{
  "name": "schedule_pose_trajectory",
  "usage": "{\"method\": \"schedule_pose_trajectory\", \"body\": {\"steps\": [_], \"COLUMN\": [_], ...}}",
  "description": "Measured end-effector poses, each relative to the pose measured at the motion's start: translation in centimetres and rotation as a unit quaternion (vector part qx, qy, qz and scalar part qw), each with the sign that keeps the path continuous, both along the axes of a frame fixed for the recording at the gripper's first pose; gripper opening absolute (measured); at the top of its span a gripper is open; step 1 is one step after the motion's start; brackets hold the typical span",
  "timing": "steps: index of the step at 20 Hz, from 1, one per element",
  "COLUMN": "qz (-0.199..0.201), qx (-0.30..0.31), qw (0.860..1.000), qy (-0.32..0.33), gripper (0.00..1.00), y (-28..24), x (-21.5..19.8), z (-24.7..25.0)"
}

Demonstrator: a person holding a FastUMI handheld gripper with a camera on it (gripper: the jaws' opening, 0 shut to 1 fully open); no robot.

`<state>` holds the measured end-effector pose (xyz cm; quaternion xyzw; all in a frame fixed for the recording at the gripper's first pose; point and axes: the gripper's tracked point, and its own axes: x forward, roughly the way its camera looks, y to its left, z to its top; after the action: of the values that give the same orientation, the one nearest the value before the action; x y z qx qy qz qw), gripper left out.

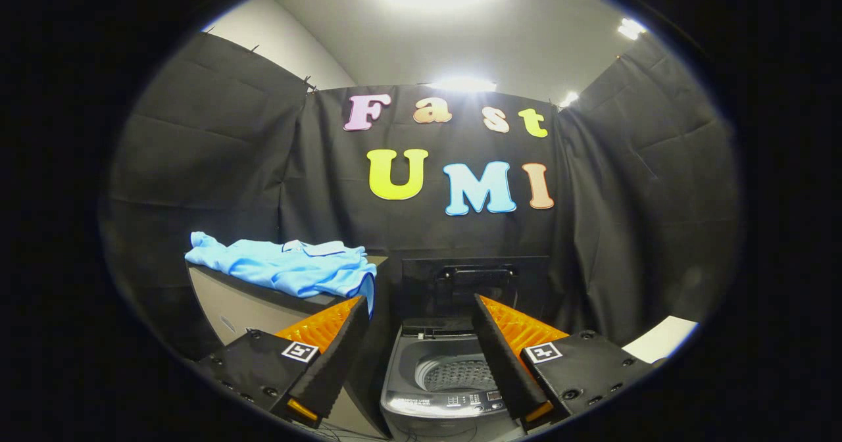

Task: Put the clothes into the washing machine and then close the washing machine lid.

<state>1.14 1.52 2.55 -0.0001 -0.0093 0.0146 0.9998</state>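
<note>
The gripper [421, 310] hangs in the air with its jaws spread wide and nothing between them. Seen through the gap between the two fingers, at about 6 o'clock from the fingertips, stands the top-loading washing machine [447, 399]. Its lid [475, 284] is raised upright at the back, with a handle across it, and the perforated drum [458, 375] lies open below. A control panel [454, 402] runs along the machine's near edge.

The light blue garment [289, 268], with a collar showing, lies crumpled on the desk [243, 307] at roughly 10 o'clock from the fingertips, just left of the washer. One fold of it droops over the desk's right edge, right behind the tip of the left finger; whether they touch cannot be told. Black cloth walls close in the booth behind and on both sides.
</note>
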Motion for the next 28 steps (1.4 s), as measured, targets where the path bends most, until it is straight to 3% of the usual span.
{"method": "schedule_pose_trajectory", "body": {"steps": [8, 18, 28], "qz": [0.028, 0.123, 0.197], "qx": [0.006, 0.017, -0.002], "qw": [1.000, 0.991, 0.974], "qy": [0.005, 0.039, 0.111], "gripper": [0.98, 0.98, 0.98], "y": [2.9, 10.4, 18.1], "x": [2.6, 7.9, 12.7], "z": [4.2, 7.9, 7.8]}}
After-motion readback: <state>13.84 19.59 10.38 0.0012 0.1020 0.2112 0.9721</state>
